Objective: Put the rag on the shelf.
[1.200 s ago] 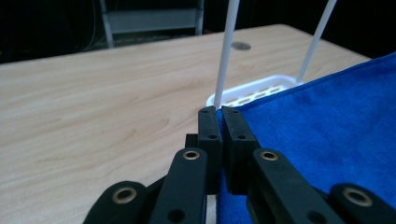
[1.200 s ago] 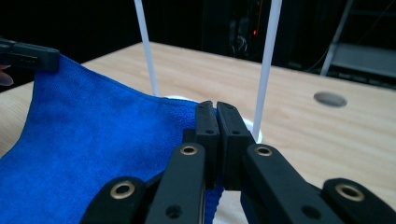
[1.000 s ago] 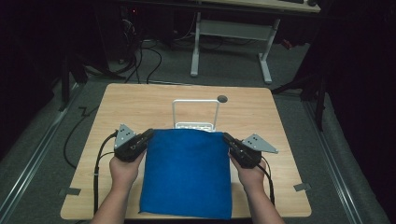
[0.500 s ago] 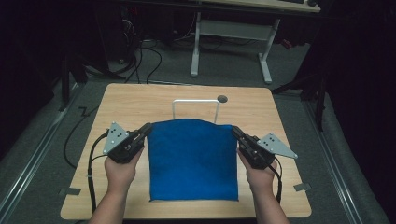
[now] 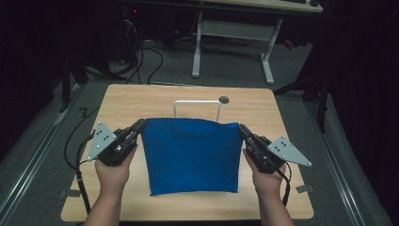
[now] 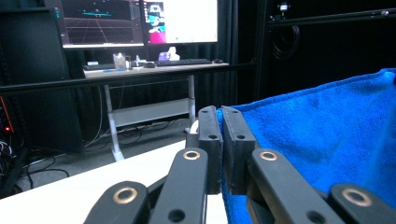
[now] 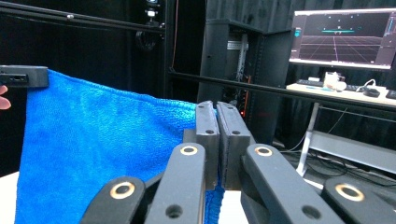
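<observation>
A blue cloth [image 5: 190, 155] hangs stretched between my two grippers above the wooden table [image 5: 141, 101], its lower edge near the table's front. My left gripper [image 5: 139, 125] is shut on the cloth's upper left corner. My right gripper [image 5: 242, 128] is shut on the upper right corner. In the left gripper view the jaws pinch the blue cloth [image 6: 322, 140] at its edge, left gripper [image 6: 221, 114]. In the right gripper view the right gripper [image 7: 216, 108] clamps the cloth [image 7: 93, 144], and the other gripper's tip [image 7: 23, 76] holds the far corner.
A white wire rack [image 5: 196, 107] stands on the table behind the cloth, with a round hole [image 5: 224, 100] in the tabletop beside it. A desk frame [image 5: 235, 42] and cables lie on the floor beyond. Monitors [image 6: 140, 21] glow on a far desk.
Both grippers have risen and moved apart with the cloth's corners. The cloth, lying flat on the table before, now hangs taut between them, hiding more of the wire rack.
</observation>
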`<control>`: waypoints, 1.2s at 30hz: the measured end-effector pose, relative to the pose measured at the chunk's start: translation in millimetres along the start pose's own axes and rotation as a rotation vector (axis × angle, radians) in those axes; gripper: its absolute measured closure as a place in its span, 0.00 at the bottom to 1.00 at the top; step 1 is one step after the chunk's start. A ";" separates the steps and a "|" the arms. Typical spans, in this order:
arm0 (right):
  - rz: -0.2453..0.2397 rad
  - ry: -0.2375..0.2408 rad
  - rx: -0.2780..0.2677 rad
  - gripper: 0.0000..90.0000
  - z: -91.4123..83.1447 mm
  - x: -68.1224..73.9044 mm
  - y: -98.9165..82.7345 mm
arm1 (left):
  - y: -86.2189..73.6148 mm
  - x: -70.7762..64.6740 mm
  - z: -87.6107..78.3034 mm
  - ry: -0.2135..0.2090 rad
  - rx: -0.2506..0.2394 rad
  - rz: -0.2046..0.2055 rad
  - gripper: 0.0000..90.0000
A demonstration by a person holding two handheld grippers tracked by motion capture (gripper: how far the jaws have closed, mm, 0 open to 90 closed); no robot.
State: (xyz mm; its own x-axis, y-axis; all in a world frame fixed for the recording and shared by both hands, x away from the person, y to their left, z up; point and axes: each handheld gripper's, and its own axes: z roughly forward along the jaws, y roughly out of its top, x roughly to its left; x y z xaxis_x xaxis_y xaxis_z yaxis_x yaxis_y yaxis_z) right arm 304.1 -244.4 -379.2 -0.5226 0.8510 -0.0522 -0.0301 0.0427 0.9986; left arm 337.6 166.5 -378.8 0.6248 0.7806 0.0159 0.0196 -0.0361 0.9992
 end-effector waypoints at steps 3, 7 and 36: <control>-0.001 -0.004 -0.002 0.98 -1.2 -0.2 0.6 | -0.4 -0.1 0.3 -0.001 0.004 0.003 0.97; -0.002 -0.010 -0.009 0.99 -2.6 -1.4 2.8 | 0.1 -0.1 1.3 -0.006 0.001 -0.005 0.97; -0.053 -0.073 0.000 0.99 54.0 -40.7 62.4 | 67.9 37.7 75.2 0.056 0.029 0.095 0.98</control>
State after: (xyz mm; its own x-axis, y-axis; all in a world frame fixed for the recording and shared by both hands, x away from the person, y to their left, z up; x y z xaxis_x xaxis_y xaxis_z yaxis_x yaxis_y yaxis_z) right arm 369.5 -248.1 -314.6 -0.4568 0.8834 -0.1048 -0.0560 0.0890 0.9945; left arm 421.3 146.6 -313.2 0.5800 0.8067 0.1132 -0.0144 -0.1287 0.9916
